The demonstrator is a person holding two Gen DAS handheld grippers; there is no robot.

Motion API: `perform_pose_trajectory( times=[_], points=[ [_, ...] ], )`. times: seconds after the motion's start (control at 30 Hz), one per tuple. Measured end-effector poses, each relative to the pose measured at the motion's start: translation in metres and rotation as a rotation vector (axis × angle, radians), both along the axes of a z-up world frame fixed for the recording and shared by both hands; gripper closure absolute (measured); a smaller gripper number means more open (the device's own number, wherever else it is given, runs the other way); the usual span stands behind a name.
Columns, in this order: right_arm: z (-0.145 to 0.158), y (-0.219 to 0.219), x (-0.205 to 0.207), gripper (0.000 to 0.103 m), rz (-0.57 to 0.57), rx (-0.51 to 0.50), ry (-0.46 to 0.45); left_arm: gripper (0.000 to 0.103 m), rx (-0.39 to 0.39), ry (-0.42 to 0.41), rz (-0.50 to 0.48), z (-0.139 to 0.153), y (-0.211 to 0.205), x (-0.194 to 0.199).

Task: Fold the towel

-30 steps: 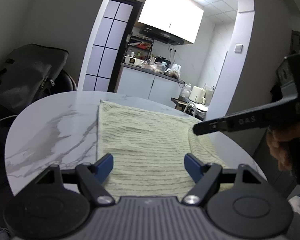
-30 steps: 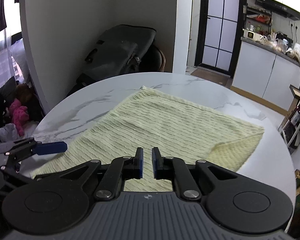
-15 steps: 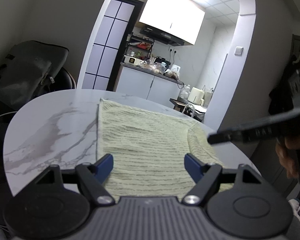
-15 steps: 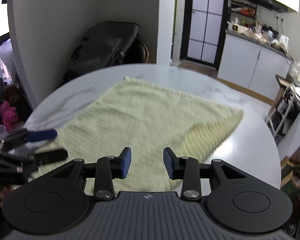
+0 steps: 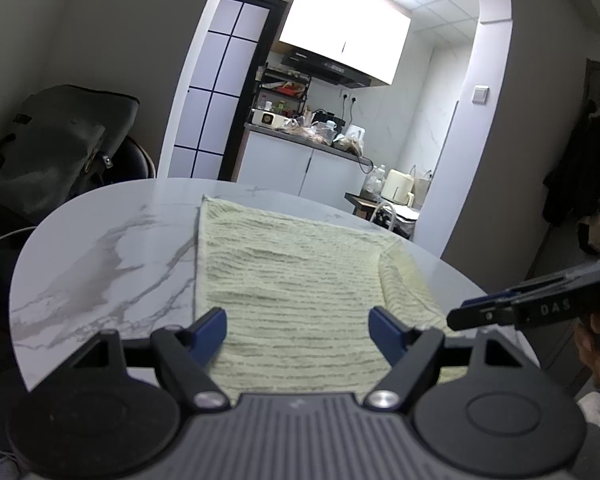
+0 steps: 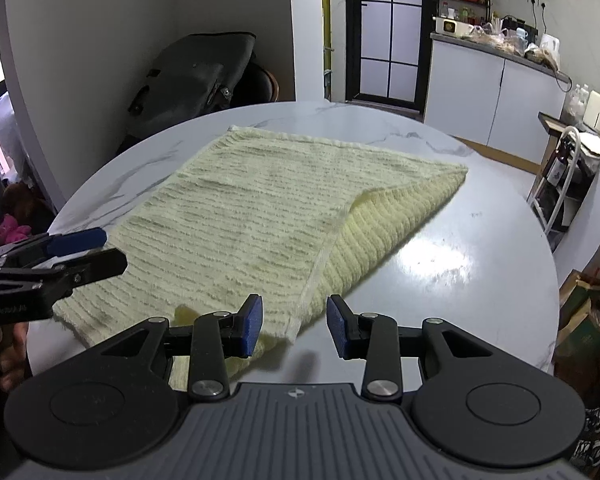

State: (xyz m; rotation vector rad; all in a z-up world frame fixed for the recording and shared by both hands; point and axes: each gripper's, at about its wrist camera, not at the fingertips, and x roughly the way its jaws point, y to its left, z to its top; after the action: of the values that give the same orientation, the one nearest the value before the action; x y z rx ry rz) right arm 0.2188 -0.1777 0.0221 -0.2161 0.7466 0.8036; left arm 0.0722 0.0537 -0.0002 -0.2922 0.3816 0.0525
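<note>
A pale yellow ribbed towel (image 6: 251,216) lies on the round marble worktop (image 6: 460,240), its right side already doubled over. The right hand-held gripper (image 6: 293,322), clenched a second ago, now stands released and has slid back toward the towel's near corner at 6 o'clock, with the hemmed edge lying between its parted pads, untouched. The left hand-held gripper (image 5: 297,330) has not moved and hovers wide apart over the near edge, grasping nothing. The first fold looks laid down; the next grasp seems about to begin.

towel (image 6: 255,216) on table (image 6: 472,248) | bag (image 6: 195,76) behind table
</note>
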Motion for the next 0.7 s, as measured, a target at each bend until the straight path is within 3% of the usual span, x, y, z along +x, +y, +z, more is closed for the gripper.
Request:
perform_pose_trajectory(
  times=[0.17, 0.4, 0.7],
  points=[
    [-0.007, 0.001, -0.002, 0.065, 0.025, 0.007, 0.024, 0.023, 0.009, 0.004, 0.001, 0.000, -0.001, 0.000],
    [-0.007, 0.002, -0.005, 0.087, 0.062, 0.019, 0.001, 0.022, 0.007, 0.004, 0.000, -0.001, 0.001, 0.000],
    [0.003, -0.003, -0.008, 0.098, 0.071, 0.011, -0.046, 0.022, 0.001, 0.001, -0.007, -0.001, 0.003, 0.000]
  ],
)
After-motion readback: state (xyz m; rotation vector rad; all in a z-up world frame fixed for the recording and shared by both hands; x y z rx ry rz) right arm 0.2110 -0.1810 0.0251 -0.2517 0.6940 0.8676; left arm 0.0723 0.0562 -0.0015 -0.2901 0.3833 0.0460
